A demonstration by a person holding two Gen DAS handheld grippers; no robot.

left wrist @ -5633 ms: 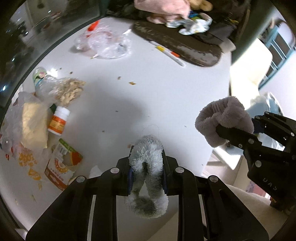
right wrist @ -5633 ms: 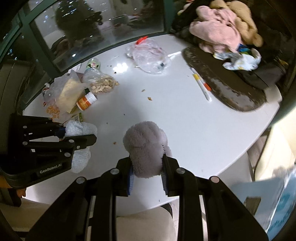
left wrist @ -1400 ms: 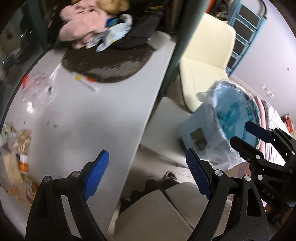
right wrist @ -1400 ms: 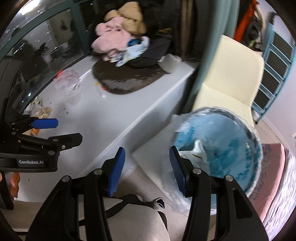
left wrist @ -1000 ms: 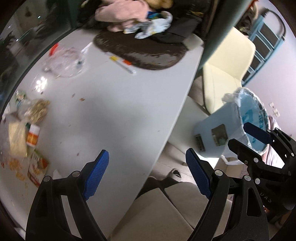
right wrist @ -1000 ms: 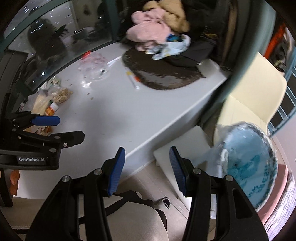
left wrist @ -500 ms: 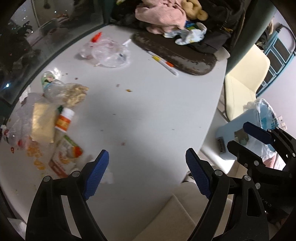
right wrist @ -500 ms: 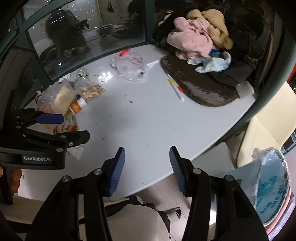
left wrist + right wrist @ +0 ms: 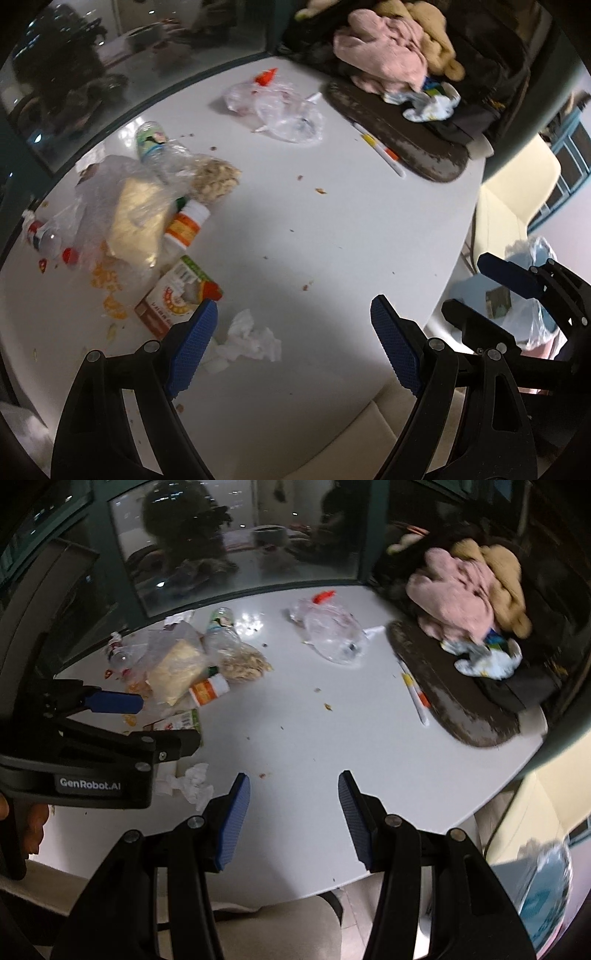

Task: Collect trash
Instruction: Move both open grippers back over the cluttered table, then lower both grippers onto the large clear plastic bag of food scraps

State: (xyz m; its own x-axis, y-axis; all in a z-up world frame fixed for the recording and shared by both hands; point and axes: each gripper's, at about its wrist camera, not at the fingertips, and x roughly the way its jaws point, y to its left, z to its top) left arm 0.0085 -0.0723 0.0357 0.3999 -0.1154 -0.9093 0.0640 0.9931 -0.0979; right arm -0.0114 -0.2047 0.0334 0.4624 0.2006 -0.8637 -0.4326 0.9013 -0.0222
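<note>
indoors, littered white table (image 9: 332, 206), dark window (image 9: 236, 535), both hand-held grippers wide, empty

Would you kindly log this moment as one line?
left gripper open, empty | right gripper open, empty | crumpled tissue nearest left | bin right

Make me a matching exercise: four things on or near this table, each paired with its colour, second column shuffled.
1. crumpled tissue
2. pill bottle
3. towel heap
4. bin liner

a. pink
b. pale blue
c. white
d. orange label, white cap

Pairs: 1-c, 2-d, 3-a, 4-b
</note>
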